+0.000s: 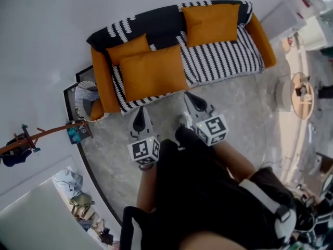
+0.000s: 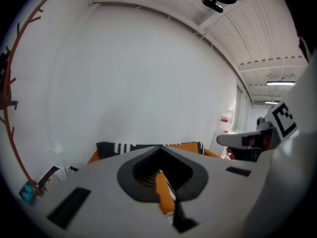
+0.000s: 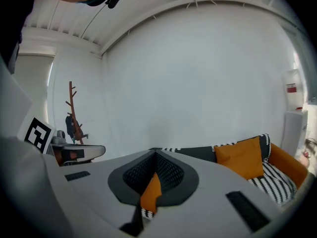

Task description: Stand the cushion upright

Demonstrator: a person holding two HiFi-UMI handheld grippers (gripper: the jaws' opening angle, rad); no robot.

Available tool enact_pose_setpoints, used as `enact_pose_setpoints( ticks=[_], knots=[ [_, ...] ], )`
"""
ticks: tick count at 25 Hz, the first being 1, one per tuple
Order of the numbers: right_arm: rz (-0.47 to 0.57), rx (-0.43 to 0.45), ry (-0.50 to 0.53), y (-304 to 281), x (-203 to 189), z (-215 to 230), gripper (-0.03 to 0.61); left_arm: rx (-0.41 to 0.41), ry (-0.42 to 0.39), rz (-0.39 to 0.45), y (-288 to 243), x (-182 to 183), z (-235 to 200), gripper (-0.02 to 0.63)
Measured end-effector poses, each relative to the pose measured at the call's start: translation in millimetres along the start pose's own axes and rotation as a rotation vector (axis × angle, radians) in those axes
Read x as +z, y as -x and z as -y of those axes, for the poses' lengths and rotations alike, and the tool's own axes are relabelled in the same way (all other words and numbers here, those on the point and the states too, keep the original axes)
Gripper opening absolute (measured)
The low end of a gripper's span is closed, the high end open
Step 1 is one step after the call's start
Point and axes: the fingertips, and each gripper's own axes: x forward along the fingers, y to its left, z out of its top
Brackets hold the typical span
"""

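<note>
So, cushion [image 1: 153,73] flat on sofa [image 1: 221,56], ahead of L claw [image 1: 140,112] & R claw [image 1: 190,99]; both clenched, empty.

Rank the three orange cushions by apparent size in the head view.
Largest: front-left cushion
Middle: right cushion
Smallest: back-left cushion, though it is partly covered by the front one

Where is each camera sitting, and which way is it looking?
Head view: on the person's head, facing steeply down at the sofa, left gripper, right gripper and forearms.
Left gripper view: on the left gripper, facing the white wall over its shut jaws; right gripper at right.
Right gripper view: on the right gripper, facing the sofa over its shut jaws; left gripper at left.
Shared: all three show the sofa.
</note>
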Motion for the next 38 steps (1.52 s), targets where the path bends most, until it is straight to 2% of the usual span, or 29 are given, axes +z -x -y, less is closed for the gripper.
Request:
enact_pose_setpoints(
  ticks=[9, 16, 25, 32, 35, 38],
  knots=[
    [-0.049, 0.025, 0.012, -66.8, 11.2, 47.7, -0.009, 0.025, -0.014, -0.026, -65.6, 18.3, -22.5, -0.003],
    [-0.085, -0.023, -0.004, -129.1, 11.2, 76.0, -0.009, 0.002, -0.002, -0.061, -127.5, 22.8, -57.8, -0.002],
    [-0.114, -0.096, -0.02, -218.0, 21.0, 79.0, -0.009, -0.076, 0.005, -0.094, -202.3, 39.1, -127.0, -0.003],
    [-0.151, -0.192, -0.025, -265.0, 12.3, 106.5, -0.009, -0.107, -0.02, -0.115, -251.0, 46.6, -170.8, -0.002],
    [-0.201, -0.211, -0.051, -282.8, 6.0, 114.9, -0.009, -0.111, -0.033, -0.129, -267.4, 47.5, -185.7, -0.002],
    [-0.206, -0.215, -0.067, -305.0, -0.7, 125.6, -0.008, -0.107, -0.025, -0.159, -283.3, 38.9, -196.6, -0.003]
  ],
)
